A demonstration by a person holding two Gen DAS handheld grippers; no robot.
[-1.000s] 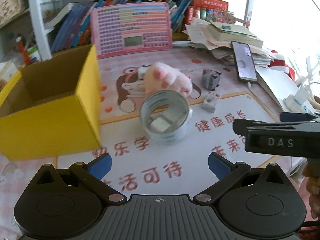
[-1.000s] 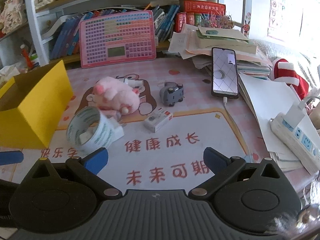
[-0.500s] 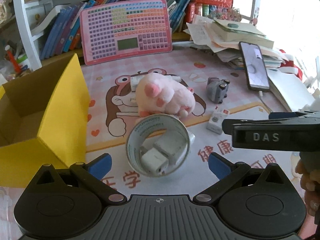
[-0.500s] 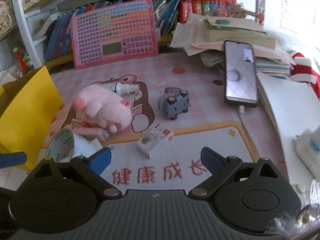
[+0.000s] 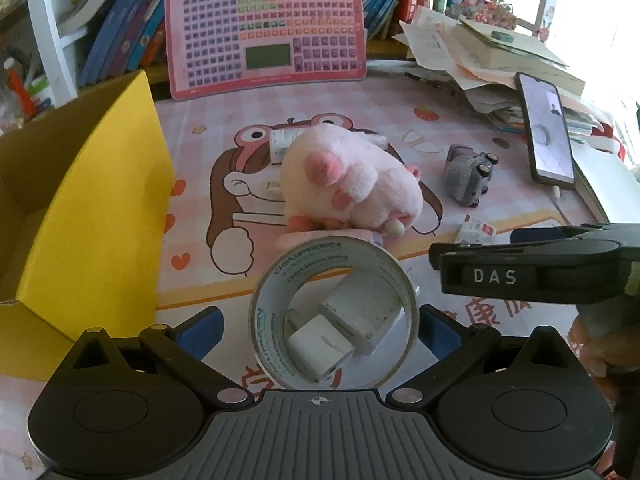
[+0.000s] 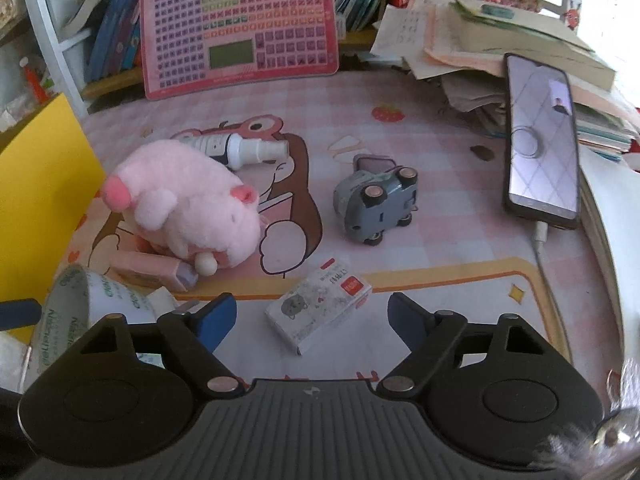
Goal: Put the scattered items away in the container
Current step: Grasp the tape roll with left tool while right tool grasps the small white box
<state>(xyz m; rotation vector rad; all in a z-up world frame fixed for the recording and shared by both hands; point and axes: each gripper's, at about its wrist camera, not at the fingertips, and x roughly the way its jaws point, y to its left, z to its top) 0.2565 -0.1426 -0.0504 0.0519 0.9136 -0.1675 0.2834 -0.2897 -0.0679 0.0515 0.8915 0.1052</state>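
A roll of clear tape (image 5: 312,252) stands on edge between the fingers of my left gripper (image 5: 318,326), which is open; white chargers (image 5: 320,344) show through its hole. A small white box with a red label (image 6: 320,312) lies between the fingers of my right gripper (image 6: 312,318). Its jaws are closing and the pads stand clear of the box. The open yellow cardboard box (image 5: 92,216) is at the left. Behind the tape lies a pink plush (image 5: 352,184). A grey toy car (image 6: 376,200), a white spray bottle (image 6: 240,148) and a pink packet (image 6: 148,268) also lie on the mat.
A phone (image 6: 540,140) on a cable rests on stacked papers and books at the right. A pink keyboard toy (image 5: 264,24) leans against the bookshelf at the back. The right gripper's side (image 5: 520,272) crosses the left wrist view at the right.
Both grippers moved forward and down toward the mat. The tape roll now sits between the left fingers and the small box between the right fingers, whose jaws have narrowed.
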